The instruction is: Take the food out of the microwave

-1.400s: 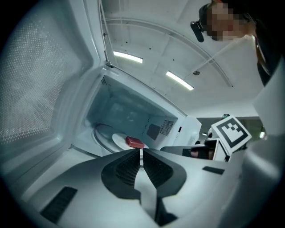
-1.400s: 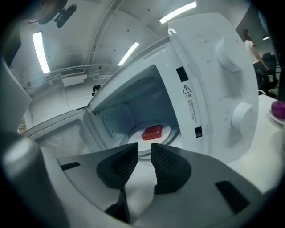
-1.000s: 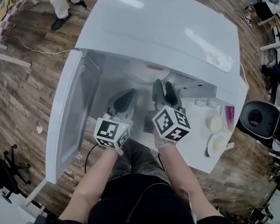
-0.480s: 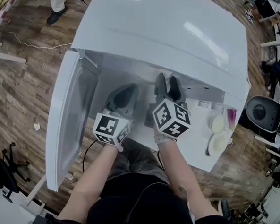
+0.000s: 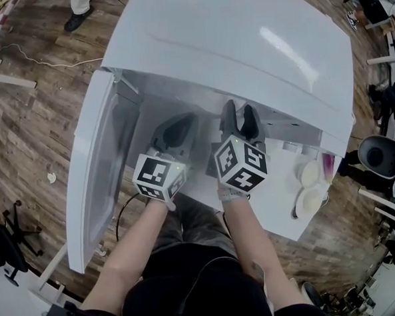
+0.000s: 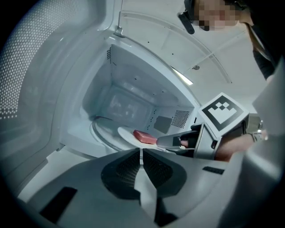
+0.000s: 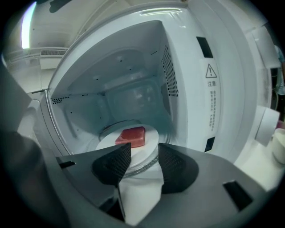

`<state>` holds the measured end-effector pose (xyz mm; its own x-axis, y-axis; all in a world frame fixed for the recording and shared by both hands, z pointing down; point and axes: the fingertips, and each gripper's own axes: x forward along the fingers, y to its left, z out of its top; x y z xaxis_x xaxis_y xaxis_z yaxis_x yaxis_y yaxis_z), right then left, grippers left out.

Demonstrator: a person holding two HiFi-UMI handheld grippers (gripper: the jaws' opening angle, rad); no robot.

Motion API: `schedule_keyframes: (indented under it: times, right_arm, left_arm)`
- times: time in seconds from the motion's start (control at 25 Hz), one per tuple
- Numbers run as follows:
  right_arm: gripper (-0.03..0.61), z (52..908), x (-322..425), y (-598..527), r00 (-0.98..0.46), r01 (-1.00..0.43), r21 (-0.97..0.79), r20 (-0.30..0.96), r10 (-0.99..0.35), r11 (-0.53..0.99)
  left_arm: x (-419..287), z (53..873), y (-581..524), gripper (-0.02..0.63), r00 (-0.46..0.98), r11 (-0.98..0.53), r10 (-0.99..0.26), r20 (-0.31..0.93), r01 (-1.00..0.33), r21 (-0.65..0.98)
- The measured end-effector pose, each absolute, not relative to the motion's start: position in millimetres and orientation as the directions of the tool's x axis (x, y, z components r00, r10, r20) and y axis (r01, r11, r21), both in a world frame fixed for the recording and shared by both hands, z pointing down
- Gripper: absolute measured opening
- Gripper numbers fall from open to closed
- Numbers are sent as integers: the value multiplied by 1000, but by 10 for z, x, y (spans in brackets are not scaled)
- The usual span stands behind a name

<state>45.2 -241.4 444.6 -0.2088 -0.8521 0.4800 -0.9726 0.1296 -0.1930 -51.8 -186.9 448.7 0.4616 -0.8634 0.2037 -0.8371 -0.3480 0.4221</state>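
Observation:
The white microwave (image 5: 230, 45) stands with its door (image 5: 92, 180) swung open to the left. Inside, a red block of food (image 7: 132, 136) lies on a white plate (image 7: 152, 133) on the glass turntable (image 6: 100, 131). My right gripper (image 7: 144, 149) is at the opening, just short of the plate's near rim. It is open, its jaws have just been opening a little wider, and nothing is between its pads. My left gripper (image 6: 140, 151) hangs shut and empty beside it, further back from the food (image 6: 144, 136). From above, both grippers (image 5: 182, 125) (image 5: 239, 111) point into the cavity.
Two pale bowls (image 5: 310, 174) (image 5: 307, 201) sit on the white counter to the right of the microwave. The cavity's right wall (image 7: 178, 75) is close to my right gripper. A dark round chair (image 5: 381, 155) stands at the far right on the wood floor.
My right gripper has rolled a little at the opening. The head view has shifted, so the microwave's top now hides the plate. Both hands have barely moved.

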Motion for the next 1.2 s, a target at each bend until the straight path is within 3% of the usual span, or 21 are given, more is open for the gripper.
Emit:
schedule_keyframes:
  times: [0.64, 0.84, 1.2]
  right_arm:
    - [143, 4455, 317, -2272, -251, -968, -157, 522, -815, 198]
    - [143, 4403, 323, -2201, -267, -964, -160, 524, -809, 214]
    - [143, 4458, 241, -2085, -292, -956, -178, 531, -796, 232]
  left_arm:
    - [-537, 4460, -1905, 11, 480, -365, -859, 180, -819, 443]
    - [-620, 4389, -1852, 11, 460, -322, -878, 134, -774, 544]
    - [-634, 4525, -1740, 26, 443, -201, -878, 182, -684, 701]
